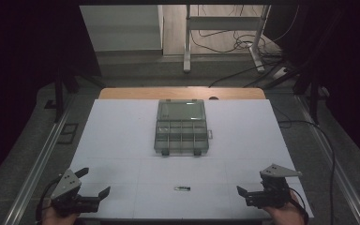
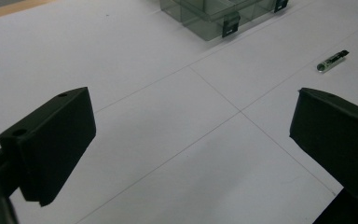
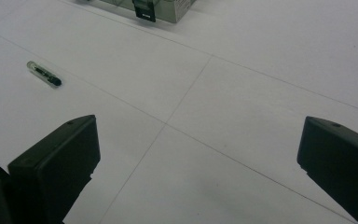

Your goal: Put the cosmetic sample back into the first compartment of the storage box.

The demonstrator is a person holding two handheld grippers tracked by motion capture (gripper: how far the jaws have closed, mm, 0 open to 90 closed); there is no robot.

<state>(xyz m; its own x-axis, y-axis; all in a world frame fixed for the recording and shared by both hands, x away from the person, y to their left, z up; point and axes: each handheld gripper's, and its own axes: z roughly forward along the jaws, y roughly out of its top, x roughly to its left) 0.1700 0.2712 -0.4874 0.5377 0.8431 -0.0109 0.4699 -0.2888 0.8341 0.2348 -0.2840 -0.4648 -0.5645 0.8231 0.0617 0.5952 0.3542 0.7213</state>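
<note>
A small clear organiser box (image 1: pixel 181 129) with its lid open sits in the middle of the white table (image 1: pixel 122 140). A small clear vial with a dark end (image 1: pixel 182 188) lies near the front edge, between the two grippers. My left gripper (image 1: pixel 93 183) rests at the front left, open and empty. My right gripper (image 1: pixel 251 183) rests at the front right, also open and empty. In the left gripper view the jaws stand wide apart, with the vial (image 2: pixel 332 61) beyond the right jaw and the box (image 2: pixel 214 16) farther off. The right gripper view has the vial (image 3: pixel 44 73) at upper left.
The box corner with a black latch (image 3: pixel 145 10) sits at the top of the right gripper view. Beyond the table's far wooden edge (image 1: pixel 178 93) are a desk frame (image 1: pixel 225 33) and loose cables (image 1: pixel 243 44) on the floor. Metal rails (image 1: pixel 37 164) run along both sides.
</note>
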